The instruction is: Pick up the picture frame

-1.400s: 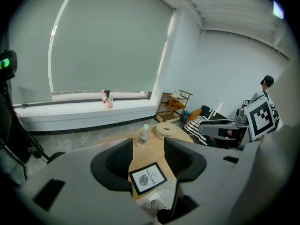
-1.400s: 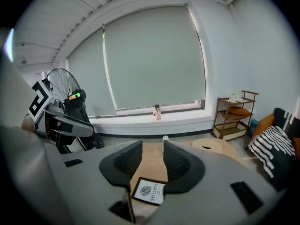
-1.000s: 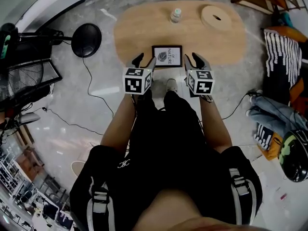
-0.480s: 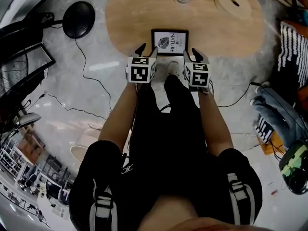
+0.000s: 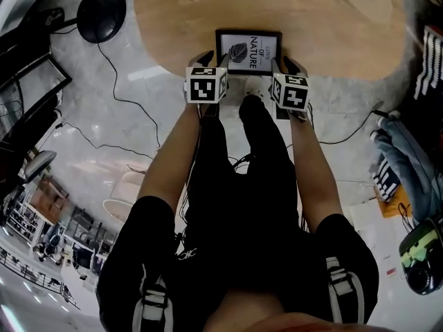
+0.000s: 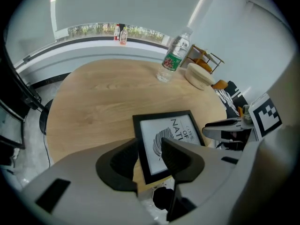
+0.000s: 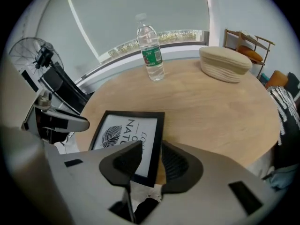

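A person stands at the near edge of a low oval wooden counter (image 5: 173,19), one hand-held gripper in each hand, both pointed steeply down at the picture frame (image 5: 248,51). The black-bordered frame, showing a leaf print and lettering, lies flat at the counter's near edge, directly in front of the person.

The left hand-held gripper (image 5: 214,61) sits at the frame's left side. In the left gripper view its jaws stand apart and have just been closing, with the frame's left border running between them. No pad can be seen pressing on it.

The right hand-held gripper (image 5: 284,64) sits at the frame's right side. In the right gripper view its jaws are likewise apart, straddling the right border near the frame's near corner, without a visible clamp.

At the far side of the counter, well apart from the frame, a clear water bottle (image 7: 151,48) with a green label stands upright. To its right is a pale round basket (image 7: 225,63). A black round base (image 5: 101,12) and trailing cables (image 5: 131,116) lie on the grey floor to the left.
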A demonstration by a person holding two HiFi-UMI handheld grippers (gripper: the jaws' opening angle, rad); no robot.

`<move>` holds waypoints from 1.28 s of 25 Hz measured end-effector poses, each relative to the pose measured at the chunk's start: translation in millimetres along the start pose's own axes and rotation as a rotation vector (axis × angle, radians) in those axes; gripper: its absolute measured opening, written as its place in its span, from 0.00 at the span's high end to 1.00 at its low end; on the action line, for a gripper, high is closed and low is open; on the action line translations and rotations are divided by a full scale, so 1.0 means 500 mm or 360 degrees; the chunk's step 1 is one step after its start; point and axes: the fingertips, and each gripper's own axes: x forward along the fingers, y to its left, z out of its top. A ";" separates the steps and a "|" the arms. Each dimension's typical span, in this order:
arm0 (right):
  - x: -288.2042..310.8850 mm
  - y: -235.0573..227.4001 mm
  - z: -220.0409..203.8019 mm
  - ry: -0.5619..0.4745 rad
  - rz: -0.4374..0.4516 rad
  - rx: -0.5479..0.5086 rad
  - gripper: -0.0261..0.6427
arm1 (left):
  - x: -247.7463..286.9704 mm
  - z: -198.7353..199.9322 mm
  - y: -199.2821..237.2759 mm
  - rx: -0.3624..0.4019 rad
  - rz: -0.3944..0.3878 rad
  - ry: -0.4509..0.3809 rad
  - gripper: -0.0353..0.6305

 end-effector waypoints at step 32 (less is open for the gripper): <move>-0.377 0.101 0.173 -0.0442 0.0000 0.0004 0.83 | -0.357 0.108 -0.083 0.0124 -0.0083 -0.0283 0.80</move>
